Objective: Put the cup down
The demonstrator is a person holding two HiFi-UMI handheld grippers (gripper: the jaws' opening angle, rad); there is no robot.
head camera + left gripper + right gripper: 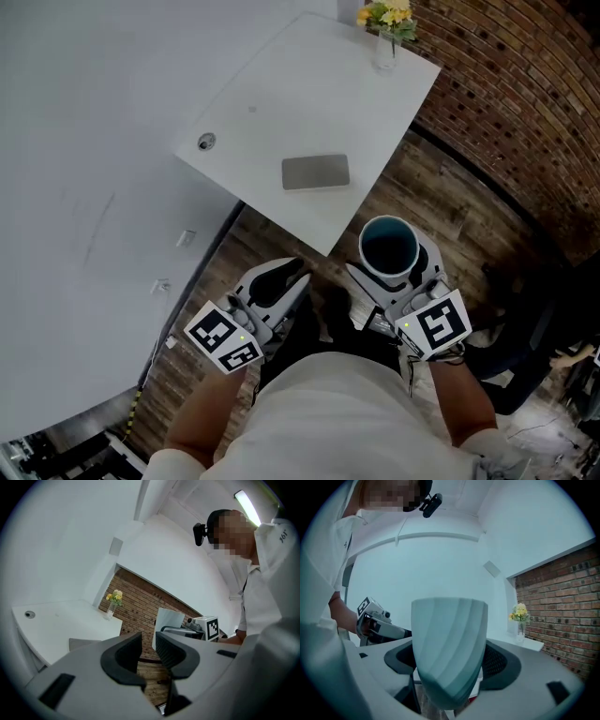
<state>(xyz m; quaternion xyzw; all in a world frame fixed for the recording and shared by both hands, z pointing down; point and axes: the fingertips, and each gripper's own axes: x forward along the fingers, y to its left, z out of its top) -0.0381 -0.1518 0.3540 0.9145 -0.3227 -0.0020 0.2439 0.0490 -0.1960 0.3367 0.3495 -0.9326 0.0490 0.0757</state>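
cup (388,246) tight in right gripper (392,272); left gripper (148,651) fingers (123,657) apart, empty; table (281,84), pad (315,172) ahead

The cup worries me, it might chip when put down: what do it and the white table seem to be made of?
The cup: probably glazed ceramic, possibly hard plastic; pale fluted wall with a soft sheen, darker teal inside. The table: likely laminate or painted board; flat, matte white top with a thin, straight edge.

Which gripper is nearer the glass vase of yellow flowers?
Right. Right gripper, gripping the pale ribbed cup, sits straight below the vase in head view; left gripper lies lower-left, farther.
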